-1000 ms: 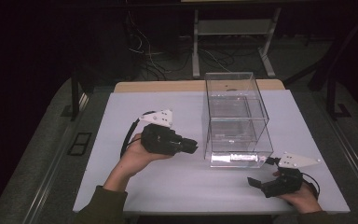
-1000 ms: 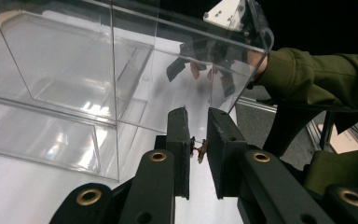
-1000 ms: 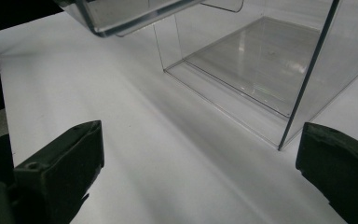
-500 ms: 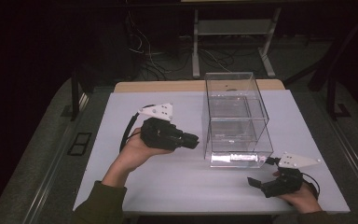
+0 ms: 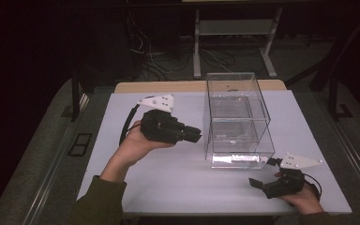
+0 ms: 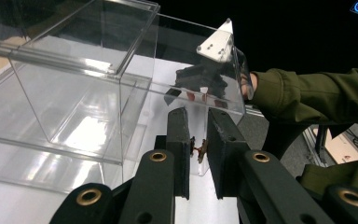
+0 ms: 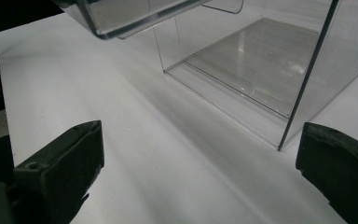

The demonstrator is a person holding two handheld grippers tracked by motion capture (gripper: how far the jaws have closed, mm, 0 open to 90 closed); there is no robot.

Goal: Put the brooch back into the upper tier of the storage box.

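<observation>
A wide white table top (image 5: 168, 187) spreads under the scene, resting on a pale wooden table whose edge shows at the far side. Toward its right half stands the tall clear acrylic box (image 5: 236, 119), a see-through case with a shelf partway up and its open end facing the person; it sits upright and flat on the white surface. In the left gripper view its transparent walls rise just beyond the jaws, and in the right gripper view its near lower corner stands between the jaws' tips, a little way off.

The left gripper (image 5: 194, 136), a black two-jaw tool with a grey three-cornered plate on top, is held off the table by the left hand (image 5: 133, 143), pointing sideways at the box's left wall, close to it but apart. Its jaws are drawn nearly together with a narrow gap and nothing between them.

The right gripper (image 5: 255, 183) lies low near the front right corner of the box, its jaws spread wide and empty, with the right hand (image 5: 304, 199) under it.
</observation>
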